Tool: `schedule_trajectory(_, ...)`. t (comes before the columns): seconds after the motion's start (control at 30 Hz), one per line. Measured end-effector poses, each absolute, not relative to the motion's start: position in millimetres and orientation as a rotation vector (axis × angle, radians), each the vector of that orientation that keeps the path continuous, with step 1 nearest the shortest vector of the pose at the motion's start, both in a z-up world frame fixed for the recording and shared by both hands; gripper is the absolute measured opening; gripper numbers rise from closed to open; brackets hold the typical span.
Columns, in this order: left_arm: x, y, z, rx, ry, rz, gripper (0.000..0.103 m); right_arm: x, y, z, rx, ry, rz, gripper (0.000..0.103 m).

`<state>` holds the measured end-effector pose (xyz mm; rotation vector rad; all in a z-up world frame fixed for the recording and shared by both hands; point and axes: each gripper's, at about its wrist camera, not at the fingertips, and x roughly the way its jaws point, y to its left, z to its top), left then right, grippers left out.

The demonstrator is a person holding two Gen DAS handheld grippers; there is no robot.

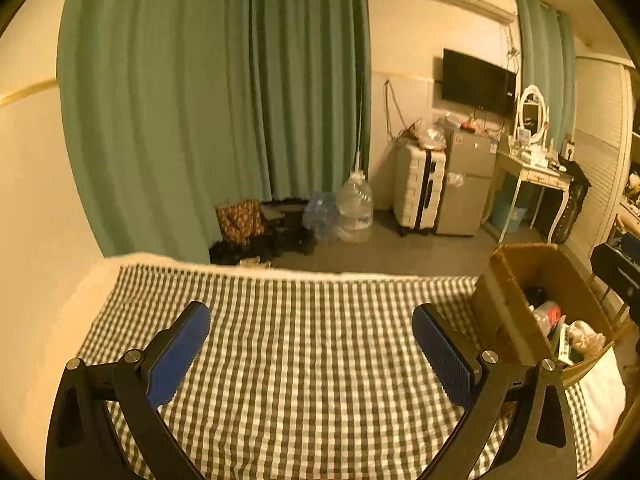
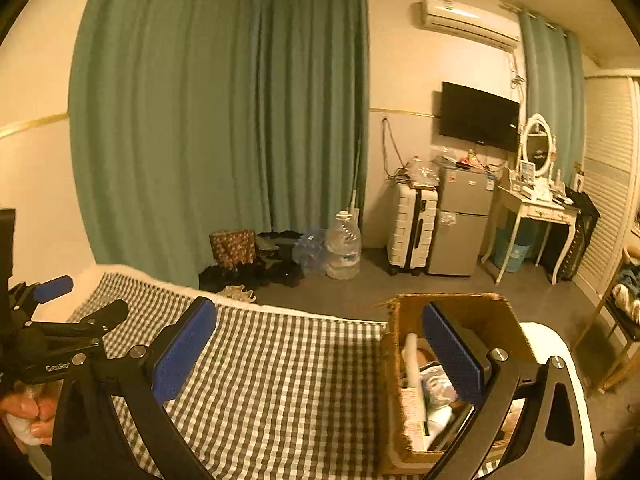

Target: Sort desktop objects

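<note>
1 cardboard box (image 2: 456, 316), 2 grippers, 1 checked cloth (image 1: 304, 344), 1 suitcase (image 1: 418, 188), 1 fridge (image 1: 466, 184), 1 TV (image 1: 476, 82)

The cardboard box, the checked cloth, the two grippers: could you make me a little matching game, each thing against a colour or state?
Things:
1. cardboard box
2. checked cloth
3. left gripper
4. curtain

Descriptions:
A. green, hanging behind the bed
B. open, holding nothing
C. brown, with items inside
D. spread flat, nothing lying on its visible part

Pairs: 1-C, 2-D, 3-B, 4-A. The right gripper is open and holds nothing too.
</note>
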<state>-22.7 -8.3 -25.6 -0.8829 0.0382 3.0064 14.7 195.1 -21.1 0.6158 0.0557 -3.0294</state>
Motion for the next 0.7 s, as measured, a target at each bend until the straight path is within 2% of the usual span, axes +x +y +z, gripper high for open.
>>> schedule_trajectory(0.37, -38, -1, -58, -0.951, 0.021, 2.978, 0.103, -11, 175, -76, 0.681, 0.061, -3.007, 0.103)
schedule_trajectory(0.7, -39, 1, -58, -0.912, 0.058, 2.987, 0.103, -18, 178, -91, 0.721, -0.004, -3.036, 0.103)
